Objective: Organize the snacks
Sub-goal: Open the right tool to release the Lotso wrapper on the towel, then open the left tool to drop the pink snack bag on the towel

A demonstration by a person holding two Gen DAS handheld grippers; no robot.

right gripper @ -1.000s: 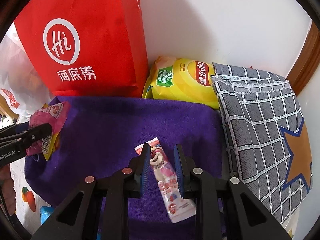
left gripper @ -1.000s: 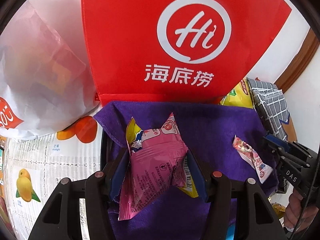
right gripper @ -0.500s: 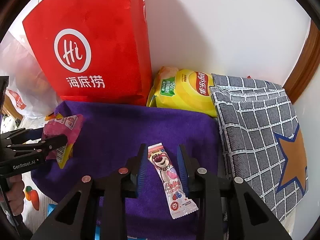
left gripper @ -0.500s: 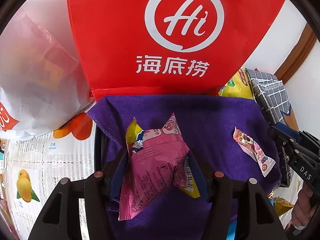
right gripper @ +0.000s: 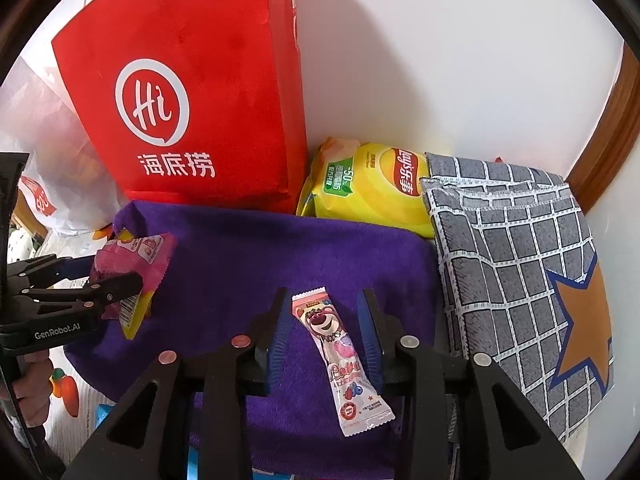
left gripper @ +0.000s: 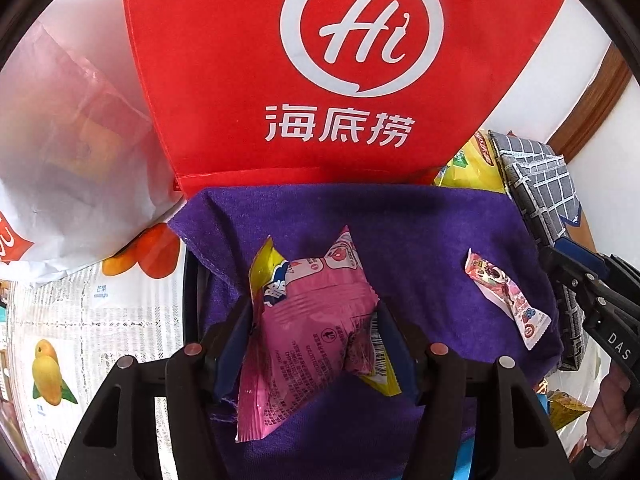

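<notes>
Right wrist view shows your right gripper [right gripper: 324, 332] opening, its blue pads clear on both sides of the bear-printed candy stick [right gripper: 340, 360], which lies flat on the purple towel [right gripper: 280, 256] toward its right edge. No contact on either pad; the release looks complete.

Left wrist view shows your left gripper [left gripper: 316, 344] also opening, with the pink snack packet [left gripper: 308, 320] and a yellow packet [left gripper: 260, 264] behind it between the jaws. Both sit over the left part of the towel. Whether the pads press them at this instant cannot be told: the wrappers bulge against the blue pads and hide the contact line.

Judgement: the step in hand is setting snacks down on the towel. To finish it well, let the left jaws widen fully before you lift, since crinkled foil tends to cling to a pad and drag. Withdraw each gripper straight back along its fingers, not sideways, so neither sweeps the packets toward the red bag [left gripper: 344, 80] at the far side. Keep the right fingers from snagging the towel edge beside the grey checked cloth [right gripper: 516, 264].
</notes>
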